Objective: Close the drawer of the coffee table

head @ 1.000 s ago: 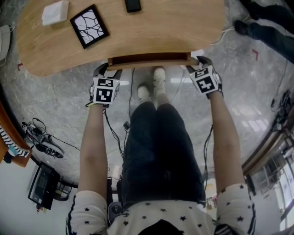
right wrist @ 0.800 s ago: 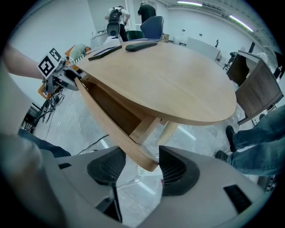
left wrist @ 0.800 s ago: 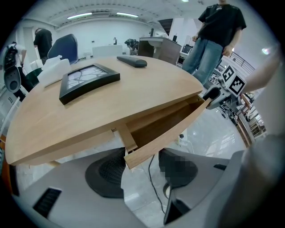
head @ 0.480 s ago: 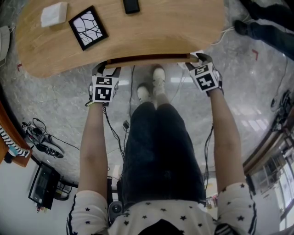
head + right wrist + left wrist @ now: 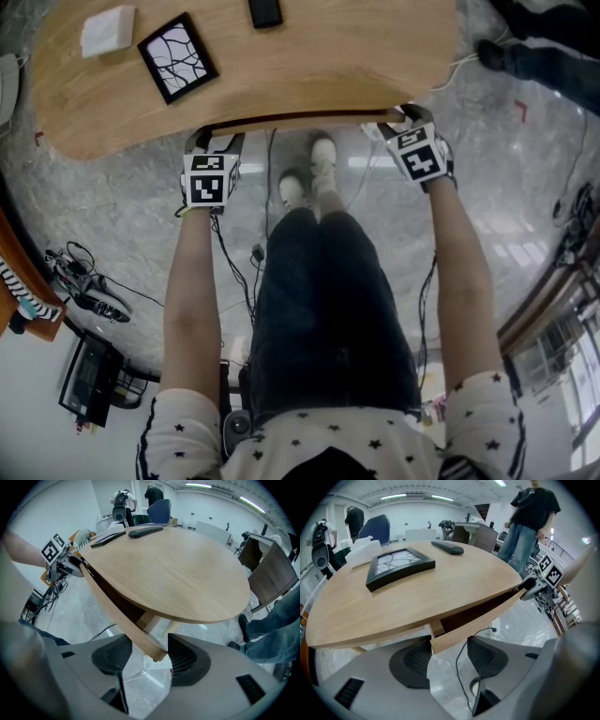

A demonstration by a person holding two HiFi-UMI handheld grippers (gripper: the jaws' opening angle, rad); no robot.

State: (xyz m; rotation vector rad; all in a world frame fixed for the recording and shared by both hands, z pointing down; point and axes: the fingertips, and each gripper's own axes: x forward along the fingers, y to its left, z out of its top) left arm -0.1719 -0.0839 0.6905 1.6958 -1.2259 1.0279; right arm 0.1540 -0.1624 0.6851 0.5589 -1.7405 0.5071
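The wooden coffee table (image 5: 281, 70) fills the top of the head view. Its drawer front (image 5: 300, 119) shows only as a thin dark slit under the tabletop edge. My left gripper (image 5: 214, 142) is at the drawer front's left end and my right gripper (image 5: 398, 120) at its right end. In the left gripper view the jaws (image 5: 447, 660) stand open with the end of the drawer front (image 5: 478, 625) between the pads. In the right gripper view the jaws (image 5: 149, 660) stand open around the other end of the drawer front (image 5: 117, 616).
On the tabletop lie a black picture frame (image 5: 178, 56), a white box (image 5: 106, 30) and a black remote (image 5: 265, 11). My shoes (image 5: 314, 173) and cables lie under the table edge. A power strip (image 5: 157, 665) lies on the floor. A bystander (image 5: 532, 522) stands beyond the table.
The drawer has slid in under the tabletop, its opening shrinking from a wide dark band to a slit. Both grippers have moved with it toward the table.
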